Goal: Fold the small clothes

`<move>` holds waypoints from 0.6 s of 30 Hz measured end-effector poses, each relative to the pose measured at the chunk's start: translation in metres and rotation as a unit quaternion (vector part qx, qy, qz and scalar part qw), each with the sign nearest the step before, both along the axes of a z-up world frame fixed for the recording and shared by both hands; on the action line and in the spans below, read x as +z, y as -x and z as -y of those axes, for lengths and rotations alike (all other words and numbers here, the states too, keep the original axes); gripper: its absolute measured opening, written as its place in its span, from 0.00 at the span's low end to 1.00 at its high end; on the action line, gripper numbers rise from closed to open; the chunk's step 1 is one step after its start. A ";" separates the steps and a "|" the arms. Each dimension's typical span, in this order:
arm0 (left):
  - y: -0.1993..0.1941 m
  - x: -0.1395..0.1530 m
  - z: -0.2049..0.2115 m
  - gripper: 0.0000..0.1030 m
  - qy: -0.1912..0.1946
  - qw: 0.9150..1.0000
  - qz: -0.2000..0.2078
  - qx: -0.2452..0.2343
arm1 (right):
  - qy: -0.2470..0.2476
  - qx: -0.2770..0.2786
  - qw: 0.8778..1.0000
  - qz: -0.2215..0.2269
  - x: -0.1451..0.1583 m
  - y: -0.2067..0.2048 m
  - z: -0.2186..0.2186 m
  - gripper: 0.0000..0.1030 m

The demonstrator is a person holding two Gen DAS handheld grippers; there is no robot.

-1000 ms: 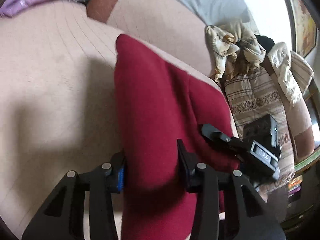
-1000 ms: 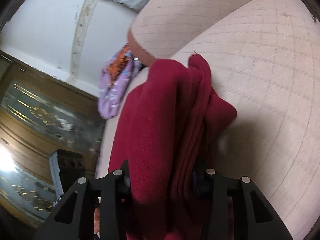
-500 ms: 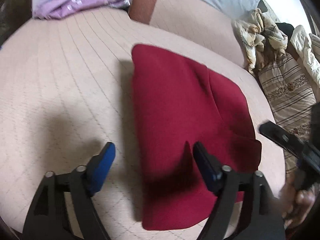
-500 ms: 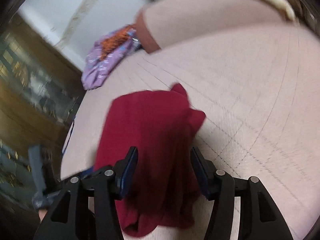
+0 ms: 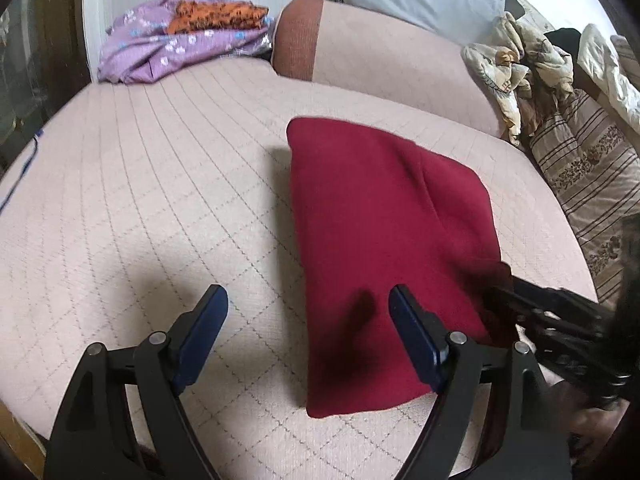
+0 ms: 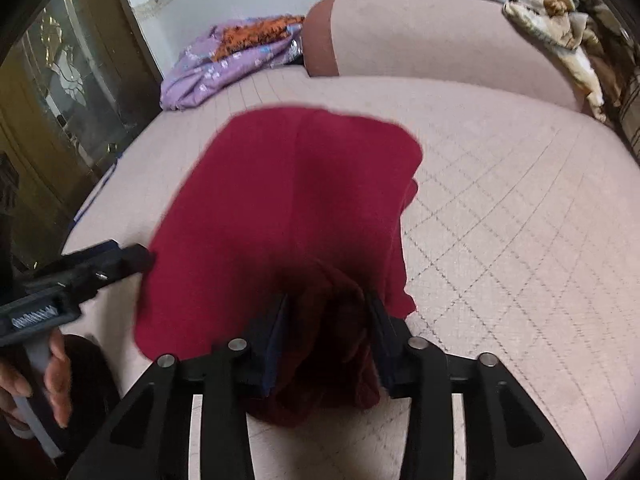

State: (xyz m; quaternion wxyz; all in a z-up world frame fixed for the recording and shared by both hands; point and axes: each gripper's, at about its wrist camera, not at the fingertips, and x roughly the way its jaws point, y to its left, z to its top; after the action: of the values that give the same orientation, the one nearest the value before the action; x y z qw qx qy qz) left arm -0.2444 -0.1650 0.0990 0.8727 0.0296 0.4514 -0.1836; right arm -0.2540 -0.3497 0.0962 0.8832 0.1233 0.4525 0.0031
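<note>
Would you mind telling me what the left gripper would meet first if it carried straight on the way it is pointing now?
Probably the quilted bed cover. The left gripper is open and empty, and its midline sits at the left edge of the folded red garment, so its right finger may brush that; depth is unclear.

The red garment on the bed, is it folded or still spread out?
Folded. The red garment lies on the quilted bed cover as a compact rectangle, with layered edges visible along its right side in the right wrist view.
</note>
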 end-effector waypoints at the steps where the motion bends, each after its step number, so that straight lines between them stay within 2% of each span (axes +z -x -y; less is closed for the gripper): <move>1: 0.003 0.003 0.001 0.80 -0.001 1.000 0.008 0.001 | -0.005 -0.003 1.000 0.005 0.005 0.005 0.001 0.43; 2: 0.006 0.006 0.002 0.80 0.000 1.000 0.015 0.001 | -0.013 -0.006 1.000 0.013 0.011 0.010 0.001 0.45; 4: 0.013 0.012 0.005 0.80 0.001 1.000 0.029 0.000 | -0.014 -0.015 0.999 0.025 0.021 0.019 -0.001 0.58; 8: 0.024 0.021 0.011 0.80 -0.008 0.998 0.055 -0.002 | 0.021 -0.040 0.998 0.050 0.040 0.038 -0.010 0.66; 10: 0.029 0.024 0.012 0.80 -0.006 0.998 0.061 -0.004 | 0.035 -0.048 0.996 0.059 0.046 0.041 -0.015 0.74; 18: 0.035 0.030 0.009 0.80 -0.003 0.997 0.072 0.003 | 0.055 -0.062 0.994 0.076 0.056 0.055 -0.023 0.82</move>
State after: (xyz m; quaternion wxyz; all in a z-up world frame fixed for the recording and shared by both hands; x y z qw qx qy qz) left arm -0.2795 -0.1740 0.1287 0.9033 0.0440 0.3883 -0.1770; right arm -0.3087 -0.3271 0.1517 0.9191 0.1023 0.3746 -0.0671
